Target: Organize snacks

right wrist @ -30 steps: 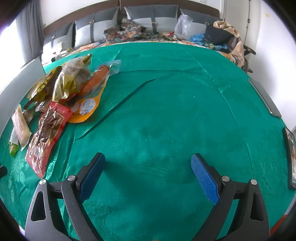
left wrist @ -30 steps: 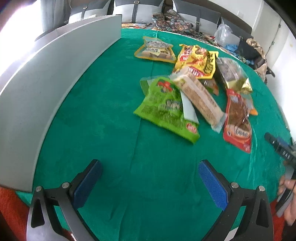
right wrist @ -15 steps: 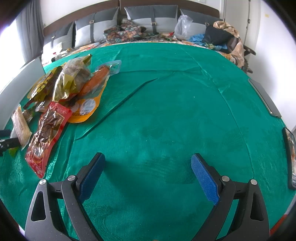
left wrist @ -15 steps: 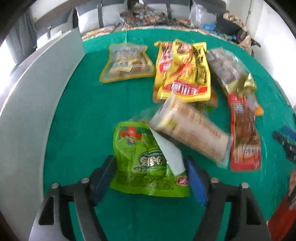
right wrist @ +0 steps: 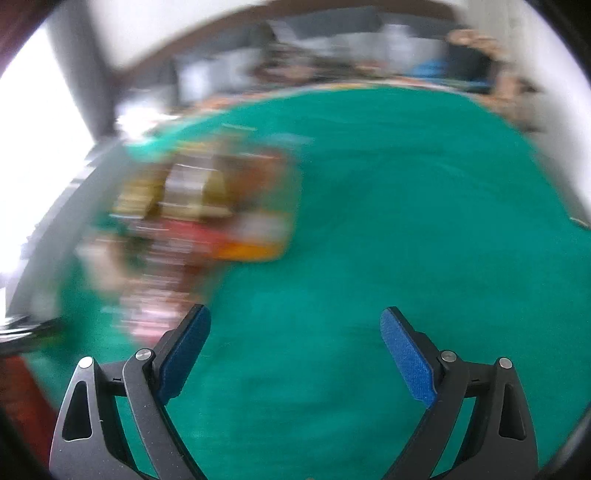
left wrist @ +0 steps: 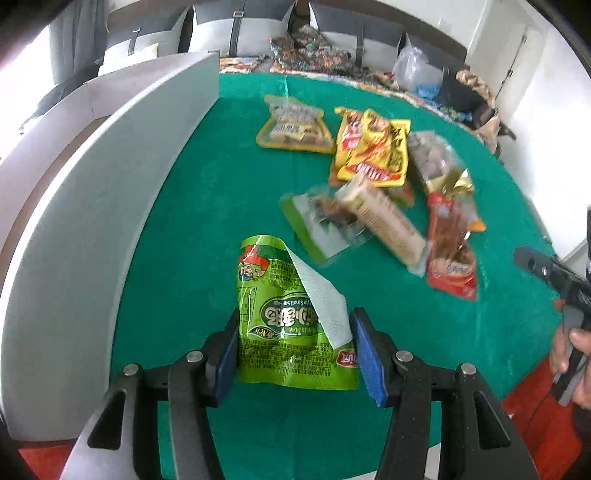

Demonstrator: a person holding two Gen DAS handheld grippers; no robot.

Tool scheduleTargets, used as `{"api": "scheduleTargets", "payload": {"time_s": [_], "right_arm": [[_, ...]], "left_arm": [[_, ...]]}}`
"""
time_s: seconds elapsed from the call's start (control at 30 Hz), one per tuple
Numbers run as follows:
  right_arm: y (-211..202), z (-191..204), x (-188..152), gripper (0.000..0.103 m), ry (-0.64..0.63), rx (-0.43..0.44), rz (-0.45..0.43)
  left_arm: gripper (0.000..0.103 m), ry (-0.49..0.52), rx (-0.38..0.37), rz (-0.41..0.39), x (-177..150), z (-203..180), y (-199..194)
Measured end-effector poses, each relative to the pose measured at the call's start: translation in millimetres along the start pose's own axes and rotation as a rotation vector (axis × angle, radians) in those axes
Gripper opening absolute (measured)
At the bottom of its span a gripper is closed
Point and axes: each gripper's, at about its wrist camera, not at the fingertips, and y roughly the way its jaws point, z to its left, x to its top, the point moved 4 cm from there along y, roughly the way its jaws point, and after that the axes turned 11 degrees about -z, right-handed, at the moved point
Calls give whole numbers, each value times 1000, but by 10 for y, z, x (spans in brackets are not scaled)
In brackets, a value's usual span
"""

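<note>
Green snack bag (left wrist: 291,321) is clamped by left gripper (left wrist: 295,350) fingers.
Right gripper (right wrist: 295,350) fingers are spread wide, nothing held; bare green counter (right wrist: 406,221) is seen ahead.

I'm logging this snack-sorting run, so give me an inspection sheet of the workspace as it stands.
Surface: green tablecloth, a little creased.
Job's things: green snack bag held between the left gripper's pads; yellow bag, clear-window pouch, cracker pack and red bag lie loosely heaped.
Clutter: white board standing along the left edge.
Grippers: left gripper shut on the green bag; right gripper open, empty, its view motion-blurred.
Cables: nothing seen.
Surroundings: grey seats, plastic bag.
</note>
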Motion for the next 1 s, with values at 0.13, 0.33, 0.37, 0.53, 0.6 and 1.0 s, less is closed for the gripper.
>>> {"api": "scheduleTargets", "payload": {"time_s": [0.13, 0.33, 0.37, 0.53, 0.6, 1.0], "right_arm": [[324, 1090, 149, 92, -262, 233, 128], [1188, 1766, 138, 89, -460, 219, 331], [1249, 1767, 113, 83, -484, 210, 361], [1107, 1535, 286, 27, -405, 189, 361], [1013, 1426, 379, 27, -315, 208, 359], [591, 2888, 1290, 27, -69, 592, 275]], "left_arm": [[55, -11, -9, -8, 19, 0, -41], [55, -95, -29, -21, -7, 185, -287], [55, -104, -31, -26, -5, 215, -331], [55, -171, -62, -68, 46, 357, -581], [55, -200, -83, -83, 116, 406, -673], [57, -302, 236, -194, 760, 1891, -1241]]}}
